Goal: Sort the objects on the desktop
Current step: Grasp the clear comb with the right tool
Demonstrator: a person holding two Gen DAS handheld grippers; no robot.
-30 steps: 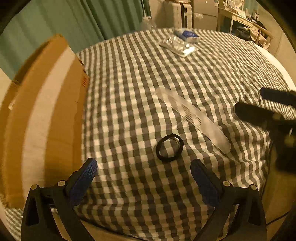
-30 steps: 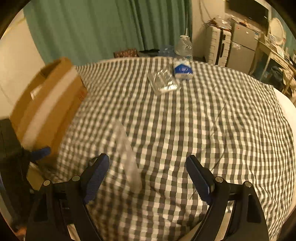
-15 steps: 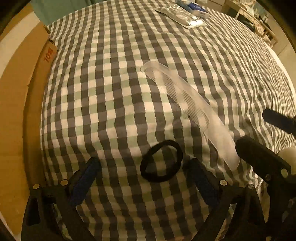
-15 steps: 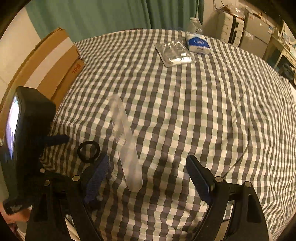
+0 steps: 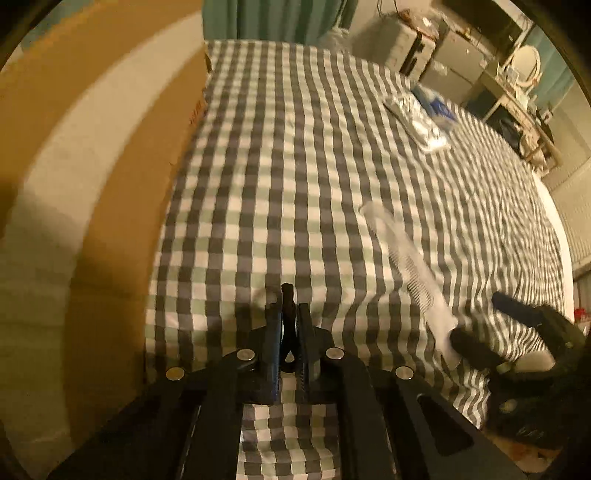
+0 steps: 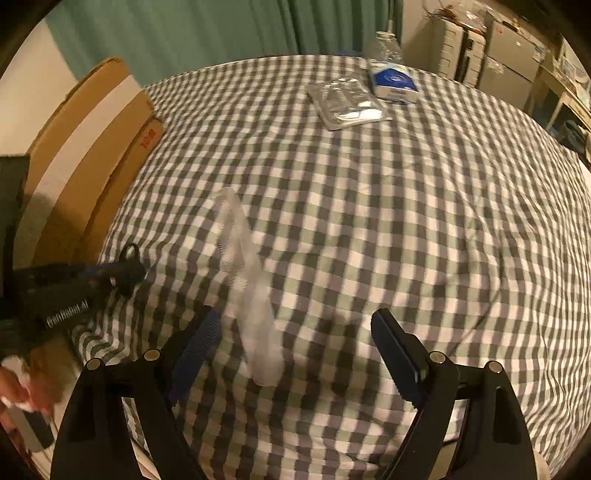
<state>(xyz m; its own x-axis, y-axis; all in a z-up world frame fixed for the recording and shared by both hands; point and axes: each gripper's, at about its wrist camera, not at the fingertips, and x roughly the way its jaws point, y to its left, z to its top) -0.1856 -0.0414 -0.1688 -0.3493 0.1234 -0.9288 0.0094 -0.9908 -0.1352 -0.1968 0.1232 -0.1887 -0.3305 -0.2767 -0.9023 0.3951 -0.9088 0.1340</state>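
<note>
Risk-wise, the thin black hair tie (image 5: 287,325) clenched in the left gripper (image 5: 288,314) could be dropped short of the cardboard box (image 5: 92,184) at 9 o'clock, while the clear comb (image 6: 247,288) could be skidded by the right gripper (image 6: 295,343), jaws spread wide.

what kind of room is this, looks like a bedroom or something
Probably a lived-in bedroom or small flat: a checked cloth covers the surface, green curtains hang behind, and a suitcase stands by a cluttered desk.

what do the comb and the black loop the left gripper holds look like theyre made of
Comb: looks like clear, frosted plastic; the checks show faintly through it. Hair tie: probably matte elastic fabric; it is pinched into a narrow loop in the left gripper.
</note>
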